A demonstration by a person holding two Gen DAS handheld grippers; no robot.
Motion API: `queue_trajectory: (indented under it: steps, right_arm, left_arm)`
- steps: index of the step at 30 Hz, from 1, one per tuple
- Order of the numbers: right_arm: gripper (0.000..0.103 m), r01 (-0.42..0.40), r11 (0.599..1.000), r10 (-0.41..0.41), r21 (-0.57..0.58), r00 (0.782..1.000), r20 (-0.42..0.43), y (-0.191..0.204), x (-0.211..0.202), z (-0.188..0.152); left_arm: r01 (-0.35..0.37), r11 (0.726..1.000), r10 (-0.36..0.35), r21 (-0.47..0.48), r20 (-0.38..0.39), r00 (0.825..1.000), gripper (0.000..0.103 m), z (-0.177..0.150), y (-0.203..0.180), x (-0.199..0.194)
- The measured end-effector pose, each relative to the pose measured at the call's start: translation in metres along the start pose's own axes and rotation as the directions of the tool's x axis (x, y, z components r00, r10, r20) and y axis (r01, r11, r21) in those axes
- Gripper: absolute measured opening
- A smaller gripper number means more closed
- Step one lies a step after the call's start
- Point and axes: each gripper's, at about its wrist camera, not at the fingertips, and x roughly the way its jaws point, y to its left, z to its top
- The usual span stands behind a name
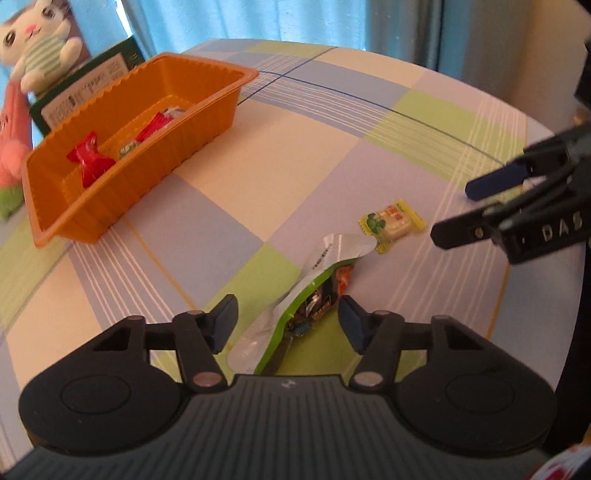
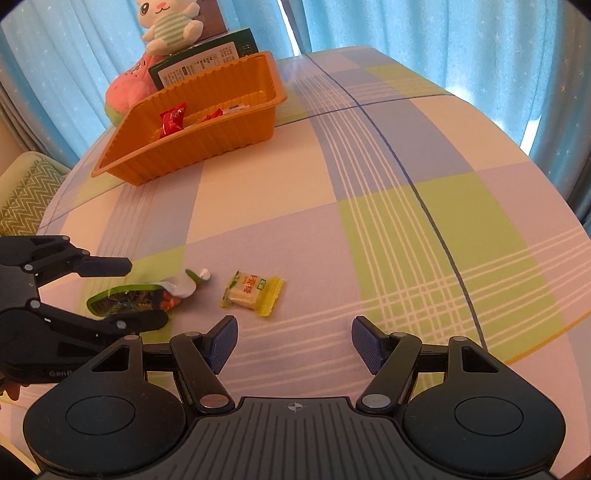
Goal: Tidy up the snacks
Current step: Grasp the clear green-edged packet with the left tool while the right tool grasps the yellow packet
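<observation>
A green and silver snack packet [image 1: 314, 295] lies on the checked tablecloth between the open fingers of my left gripper [image 1: 286, 321]; it also shows in the right wrist view [image 2: 136, 297]. A small yellow wrapped biscuit [image 1: 391, 225] lies just beyond it, ahead and left of my open, empty right gripper [image 2: 293, 341]. It also shows in the right wrist view [image 2: 253, 291]. An orange tray [image 1: 221, 107] at the far left holds red wrapped snacks [image 1: 90, 160]. The right gripper shows at the right of the left wrist view [image 1: 454, 210], and the left gripper at the left of the right wrist view [image 2: 146, 293].
A plush toy [image 2: 170, 26], a pink plush [image 2: 125, 88] and a green box [image 2: 207, 62] stand behind the tray [image 2: 236, 122]. Blue curtains hang behind the table. A green patterned seat [image 2: 26, 188] is at the left beyond the table edge.
</observation>
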Motion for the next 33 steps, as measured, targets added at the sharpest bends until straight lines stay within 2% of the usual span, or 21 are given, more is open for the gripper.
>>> queue_trajectory:
  steps: [4,7,10,12,17,21,23,27,31,33]
  right_arm:
    - [0.069,0.002,0.999,-0.001,-0.041,1.000,0.007,0.003,0.006,0.001]
    - [0.068,-0.001,0.997,0.002,-0.073,1.000,0.016,0.005,0.009,0.001]
    - [0.069,-0.004,0.994,0.006,-0.108,1.000,0.021,0.008,0.011,0.001]
    - [0.068,-0.018,0.990,0.021,-0.138,1.000,0.023,0.011,0.014,0.001]
    - [0.068,-0.036,0.967,0.048,-0.253,0.998,0.038,0.022,0.022,-0.001]
    - [0.068,0.009,0.941,0.015,-0.339,0.998,0.067,0.030,0.029,-0.002]
    - [0.063,0.013,0.930,0.015,-0.367,0.997,0.073,0.032,0.034,-0.002]
    - [0.058,0.000,0.936,0.029,-0.353,0.997,0.077,0.028,0.040,0.004]
    - [0.036,-0.004,0.932,0.035,-0.362,0.996,0.077,0.031,0.037,0.004]
    - [0.025,-0.008,0.925,0.041,-0.379,0.996,0.078,0.034,0.036,0.002]
  left_arm:
    - [0.038,0.990,-0.037,-0.135,0.010,0.999,0.035,0.000,0.010,0.001]
    - [0.021,0.976,-0.020,-0.218,0.009,1.000,0.026,-0.002,0.014,-0.002]
    - [0.012,0.940,-0.011,-0.341,0.006,1.000,0.023,-0.007,0.021,-0.008]
    - [0.005,0.921,-0.002,-0.389,0.007,1.000,0.023,-0.012,0.022,-0.011]
    - [-0.035,0.906,0.039,-0.423,0.002,0.999,0.023,-0.022,0.021,-0.020]
    - [-0.046,0.896,0.052,-0.441,0.002,0.999,0.023,-0.028,0.022,-0.024]
    - [-0.045,0.892,0.053,-0.449,0.006,0.999,0.024,-0.030,0.022,-0.025]
    - [-0.050,0.889,0.061,-0.456,0.009,0.998,0.024,-0.030,0.022,-0.025]
    - [-0.062,0.892,0.073,-0.448,0.008,0.997,0.035,-0.028,0.020,-0.024]
    - [-0.066,0.892,0.079,-0.447,0.009,0.997,0.036,-0.029,0.019,-0.024]
